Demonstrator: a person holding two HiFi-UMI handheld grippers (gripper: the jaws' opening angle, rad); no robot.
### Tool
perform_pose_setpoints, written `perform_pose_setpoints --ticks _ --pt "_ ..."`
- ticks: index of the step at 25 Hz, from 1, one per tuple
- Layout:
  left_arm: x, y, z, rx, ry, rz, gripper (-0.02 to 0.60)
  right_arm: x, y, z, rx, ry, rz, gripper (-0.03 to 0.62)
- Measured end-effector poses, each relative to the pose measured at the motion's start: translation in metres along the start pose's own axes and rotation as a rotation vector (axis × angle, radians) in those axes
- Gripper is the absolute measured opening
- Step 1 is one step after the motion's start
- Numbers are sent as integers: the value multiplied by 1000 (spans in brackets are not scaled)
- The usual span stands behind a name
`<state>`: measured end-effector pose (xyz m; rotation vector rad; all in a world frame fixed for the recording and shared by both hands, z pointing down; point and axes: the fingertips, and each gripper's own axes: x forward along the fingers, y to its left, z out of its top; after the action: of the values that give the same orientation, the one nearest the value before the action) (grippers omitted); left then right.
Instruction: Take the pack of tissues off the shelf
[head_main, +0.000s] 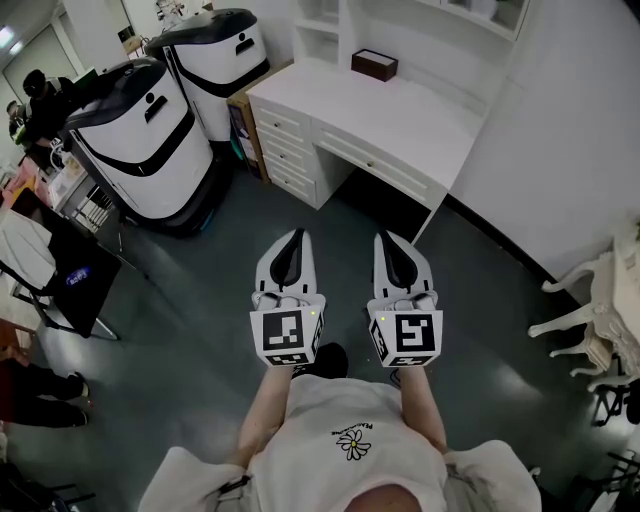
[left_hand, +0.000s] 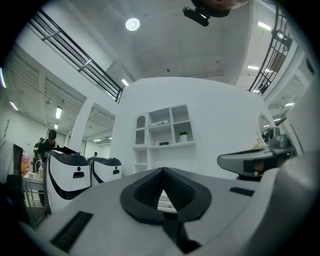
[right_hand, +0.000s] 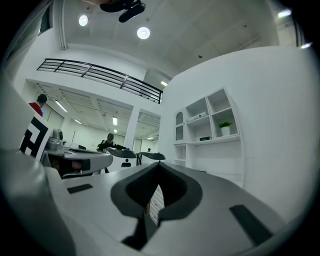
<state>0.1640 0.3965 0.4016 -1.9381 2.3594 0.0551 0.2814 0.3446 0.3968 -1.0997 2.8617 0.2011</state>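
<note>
A small pale pack of tissues (left_hand: 160, 122) is lying flat on an upper shelf (left_hand: 167, 125), far off, details too small to tell.

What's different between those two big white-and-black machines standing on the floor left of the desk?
The nearer machine stands out on the floor; the farther machine is parked close beside the desk. The nearer machine fills more of the head view than the farther machine. Both have white bodies, dark tops, a curved black band and a small black mark in front.
</note>
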Motion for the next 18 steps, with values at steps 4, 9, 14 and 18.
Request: perform_pose_setpoints --ticks 4,9,14,18 --pt "12 6 -1 -15 -12 5 -2 10 -9 -8 -9 15 -16 3" --pt "36 11 5 -13 -27 4 -2 25 -26 -4 -18 3 -25 3" --pt "71 17 3 -12 -33 -8 -2 45 -41 -10 -24 -1 -37 3" --pt "104 21 2 -2 -54 -31 -2 73 -50 -14 -52 -12 -39 3"
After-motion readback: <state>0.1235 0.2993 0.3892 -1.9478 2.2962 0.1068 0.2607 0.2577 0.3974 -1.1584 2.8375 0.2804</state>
